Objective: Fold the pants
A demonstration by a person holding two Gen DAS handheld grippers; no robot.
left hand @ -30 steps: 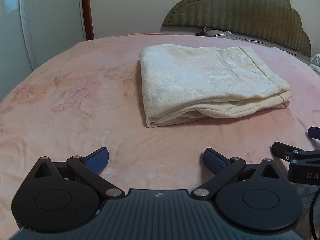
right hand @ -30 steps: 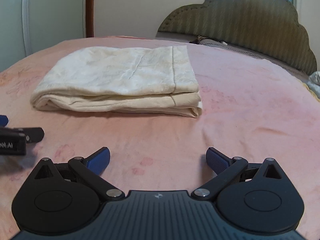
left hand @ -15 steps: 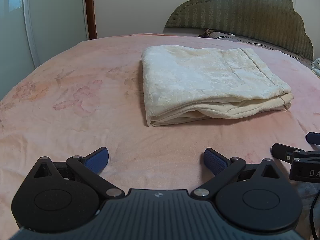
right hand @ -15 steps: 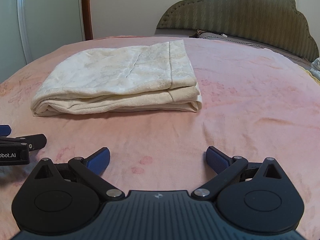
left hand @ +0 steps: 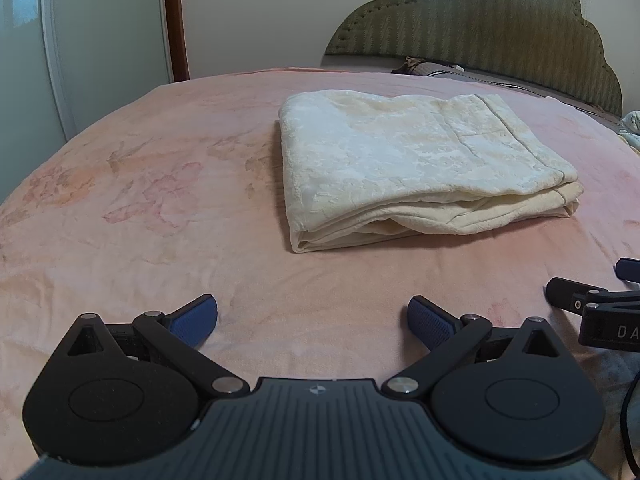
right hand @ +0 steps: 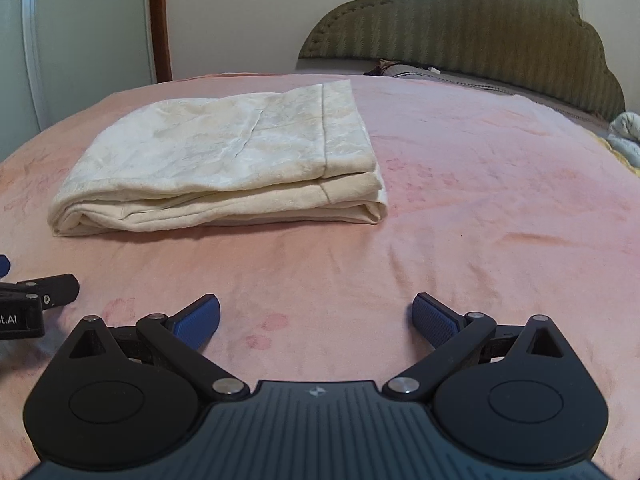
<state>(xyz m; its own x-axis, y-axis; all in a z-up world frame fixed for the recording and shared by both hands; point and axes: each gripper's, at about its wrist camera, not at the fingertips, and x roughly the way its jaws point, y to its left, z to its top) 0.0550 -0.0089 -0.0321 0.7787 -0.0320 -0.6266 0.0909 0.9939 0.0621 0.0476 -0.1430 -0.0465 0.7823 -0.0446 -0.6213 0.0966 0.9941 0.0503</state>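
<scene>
Lying folded on the bed point(left hand: 160, 184), the cream pants point(left hand: 404, 160) form a flat rectangular stack of several layers, stacked edges facing near. Left wrist view: stack sits far of centre and slightly right; rounded fold at its left side, hemmed edges at its right. Right wrist view: same pants point(right hand: 224, 160) far and to the left, a stitched band running along their right end.

Left gripper point(left hand: 313, 320): blue pads spread wide apart, nothing between them, only pink bedcover showing in the gap. It sits near of the pants, well apart from them. Right gripper point(right hand: 316, 320): pads likewise spread wide, empty, near of the stack and not touching it.

Each gripper shows at the edge of the other's view: the right one's black finger at the right edge of the left view, the left one's at the left edge of the right view. Both lie just beside one another, low over the bed.

Bedcover: pink with a faint floral print, lightly creased near the grippers. Padded green headboard point(right hand: 460, 28) at the far end with a scalloped top. Pale wardrobe door point(left hand: 100, 40) with small flower marks at far left, brown wooden strip beside it. A bit of light fabric point(right hand: 626, 132) lies at the far right edge of the bed.
</scene>
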